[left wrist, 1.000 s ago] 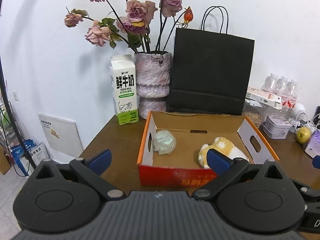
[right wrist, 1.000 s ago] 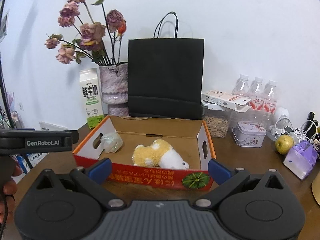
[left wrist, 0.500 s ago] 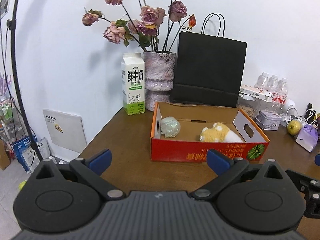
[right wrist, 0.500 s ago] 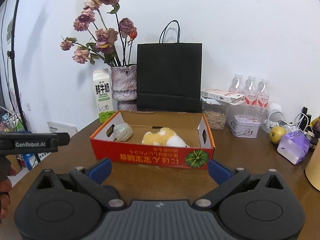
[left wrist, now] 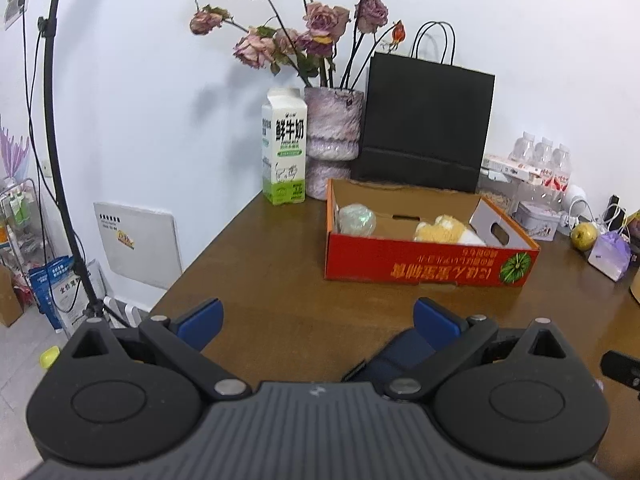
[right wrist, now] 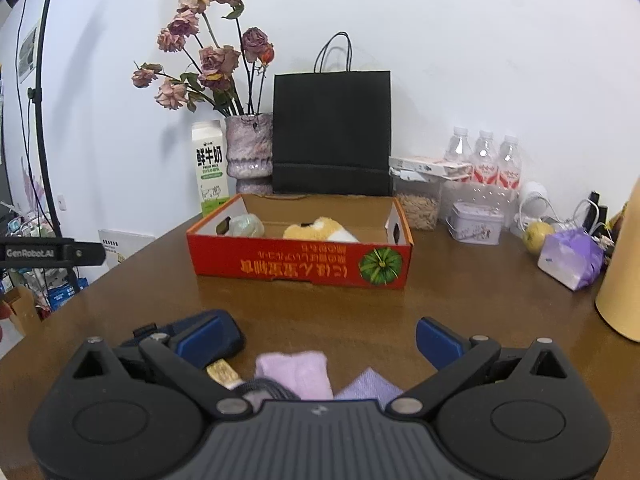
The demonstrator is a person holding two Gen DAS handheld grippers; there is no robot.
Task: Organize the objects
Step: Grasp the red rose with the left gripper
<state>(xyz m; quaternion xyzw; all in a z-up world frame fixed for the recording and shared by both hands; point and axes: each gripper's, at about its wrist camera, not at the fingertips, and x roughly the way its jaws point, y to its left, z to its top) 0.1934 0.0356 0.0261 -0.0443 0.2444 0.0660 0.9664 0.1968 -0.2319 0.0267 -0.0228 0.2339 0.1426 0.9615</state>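
1. I see both grippers have pulled back from the red cardboard box point(right wrist: 300, 256), which now sits farther off in both wrist views.
2. Under my right gripper point(right wrist: 320, 334), a pink folded cloth point(right wrist: 294, 372), a lilac cloth point(right wrist: 370, 388) and a dark blue case point(right wrist: 200, 332) have come into view.
3. More bare wooden table point(left wrist: 272, 280) now lies before my left gripper point(left wrist: 318, 318).

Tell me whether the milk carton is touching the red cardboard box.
Apart. In the left wrist view, bare brown table shows between the milk carton and the near left corner of the red cardboard box; the carton stands further back, beside the vase.
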